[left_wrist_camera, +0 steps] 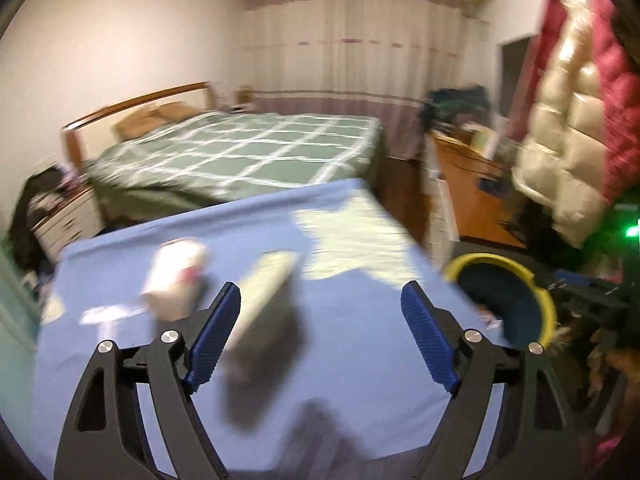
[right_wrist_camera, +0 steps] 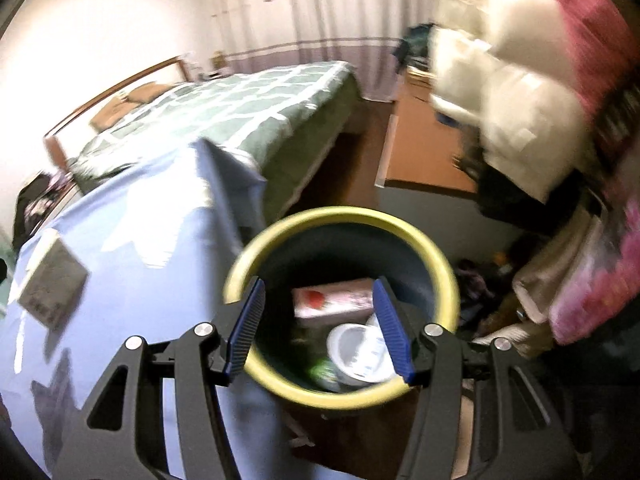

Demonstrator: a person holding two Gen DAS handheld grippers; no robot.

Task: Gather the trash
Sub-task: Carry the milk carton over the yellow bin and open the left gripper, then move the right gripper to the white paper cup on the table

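Left gripper is hanging released, nothing between jaws | flat packet is lying just ahead-left, long axis running away (blurred) | right gripper is hovering released over bin

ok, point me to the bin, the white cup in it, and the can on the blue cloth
bin (right_wrist_camera: 436, 258), right wrist view, yellow rim, far right side
white cup (right_wrist_camera: 354, 350), right wrist view, its inside, in the bin
can (left_wrist_camera: 174, 280), left wrist view, mid side wall, blurred

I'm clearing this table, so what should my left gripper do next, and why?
Probably ease the open left gripper toward the white can on the blue tablecloth. Its fingers hold nothing, and the yellow-rimmed bin already holds trash.
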